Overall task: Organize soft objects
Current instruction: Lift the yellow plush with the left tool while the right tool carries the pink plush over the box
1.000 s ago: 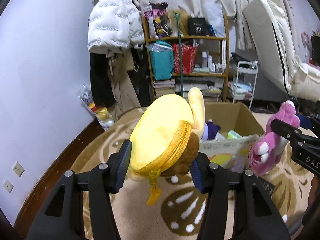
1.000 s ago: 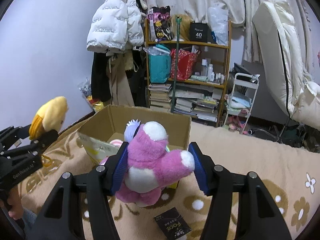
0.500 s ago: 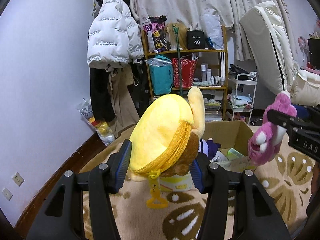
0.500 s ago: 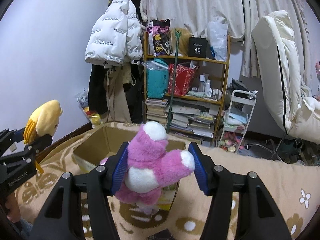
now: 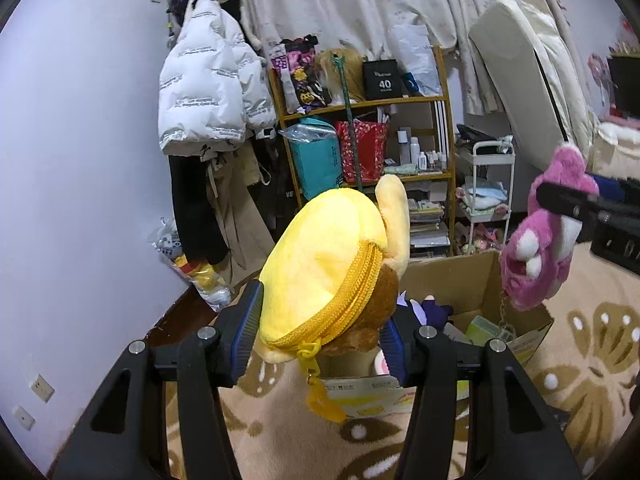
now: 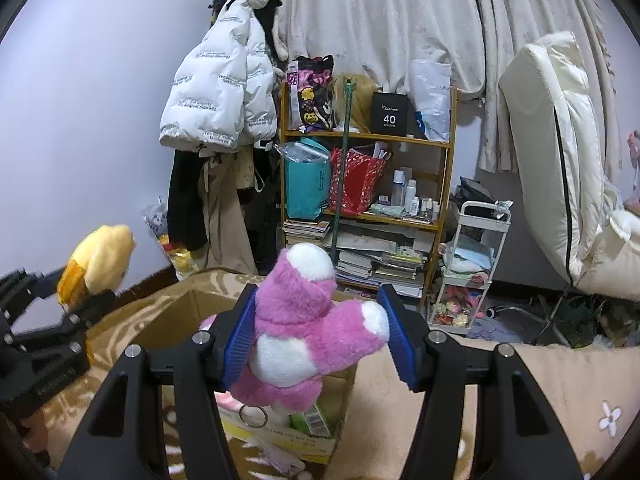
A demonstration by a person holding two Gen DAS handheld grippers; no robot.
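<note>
Plush toys are both in the air now: the yellow zip-up plush (image 5: 328, 268) sits clamped between the fingers of the left gripper (image 5: 320, 332), and the pink plush bear (image 6: 308, 320) is pinched between the fingers of the right gripper (image 6: 318, 332), its white-tipped arm pressed against the right pad. Compared with a second ago, each toy has been carried higher and a little further over the cardboard box (image 5: 472, 284). In both wrist views the box has sunk lower in the frame, and more of the bookshelf (image 6: 368, 200) and the white puffer jacket (image 6: 220, 96) shows behind. The grip itself has not changed; neither pair of fingers has opened or tightened.

The box stands on the patterned beige rug (image 5: 592, 360) (it already holds a dark blue soft item and some small packets, as far as can be seen). A yellow zipper pull (image 5: 320, 396) dangles from the left toy just in front of the box's near wall.

For the task this probably means the toys are being brought over the open box, with release the likely next step. Neither toy is inside it yet.
</note>
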